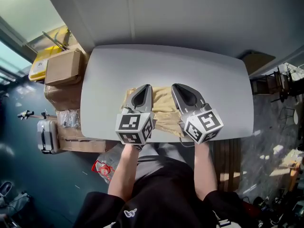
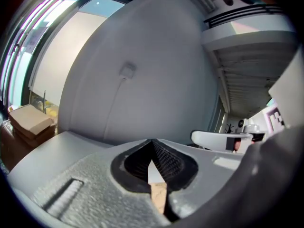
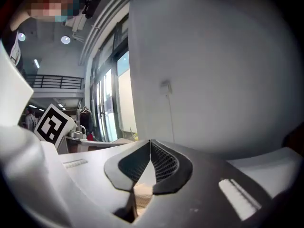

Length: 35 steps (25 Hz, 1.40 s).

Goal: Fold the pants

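Observation:
The tan pants [image 1: 164,109] lie in a compact bundle near the front edge of the grey table [image 1: 166,63]. Both grippers are held above them, side by side, pointing toward the wall. My left gripper [image 1: 145,86] has its jaws together at the tips [image 2: 152,140], with nothing pinched there. A sliver of the tan pants [image 2: 159,197] shows below through the slit nearer the camera. My right gripper [image 1: 175,85] is likewise shut [image 3: 150,141] with empty tips. Through its slit, too, a bit of the pants [image 3: 141,194] shows underneath.
Cardboard boxes [image 1: 62,65] and a yellow bin [image 1: 40,63] stand left of the table, with a small suitcase [image 1: 46,136] on the floor. A grey wall [image 1: 190,13] runs behind the table. Dark furniture [image 1: 273,84] stands to the right.

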Each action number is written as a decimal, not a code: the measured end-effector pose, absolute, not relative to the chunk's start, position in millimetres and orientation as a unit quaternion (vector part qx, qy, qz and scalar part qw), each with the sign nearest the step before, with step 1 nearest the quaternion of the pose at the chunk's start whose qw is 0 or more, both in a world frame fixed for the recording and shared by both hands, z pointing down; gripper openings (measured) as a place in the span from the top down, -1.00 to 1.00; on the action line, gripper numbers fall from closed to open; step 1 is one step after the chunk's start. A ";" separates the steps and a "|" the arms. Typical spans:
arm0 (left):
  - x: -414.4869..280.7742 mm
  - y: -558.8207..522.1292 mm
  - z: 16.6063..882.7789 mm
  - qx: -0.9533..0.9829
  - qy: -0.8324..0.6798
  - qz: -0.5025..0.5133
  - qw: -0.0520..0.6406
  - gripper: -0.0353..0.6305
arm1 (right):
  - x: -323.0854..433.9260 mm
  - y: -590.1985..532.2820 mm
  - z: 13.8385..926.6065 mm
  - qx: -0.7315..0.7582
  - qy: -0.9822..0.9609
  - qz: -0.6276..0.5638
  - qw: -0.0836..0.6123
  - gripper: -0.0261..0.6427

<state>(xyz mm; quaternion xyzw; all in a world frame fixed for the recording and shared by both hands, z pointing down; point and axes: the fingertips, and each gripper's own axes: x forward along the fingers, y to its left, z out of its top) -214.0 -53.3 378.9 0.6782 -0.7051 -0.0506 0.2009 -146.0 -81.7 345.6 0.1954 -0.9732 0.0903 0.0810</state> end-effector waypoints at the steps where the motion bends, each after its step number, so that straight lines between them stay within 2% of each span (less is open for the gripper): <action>1: -207.5 -58.9 365.2 0.686 -0.701 -0.052 0.186 0.88 | -137.8 -85.7 332.5 0.205 -0.973 0.077 0.069 0.90; 11: -136.4 -86.5 252.9 0.729 -0.680 -0.066 0.053 0.88 | -59.6 -107.7 228.9 0.296 -0.954 -0.047 0.002 0.91; 17: -119.8 -82.6 205.5 0.710 -0.697 -0.093 -0.020 0.88 | -1.7 -128.0 202.6 0.352 -0.934 -0.045 -0.051 0.91; 35: -99.9 -100.8 218.1 0.702 -0.708 -0.076 -0.009 0.88 | 28.9 -155.5 208.1 0.344 -0.937 -0.045 -0.031 0.91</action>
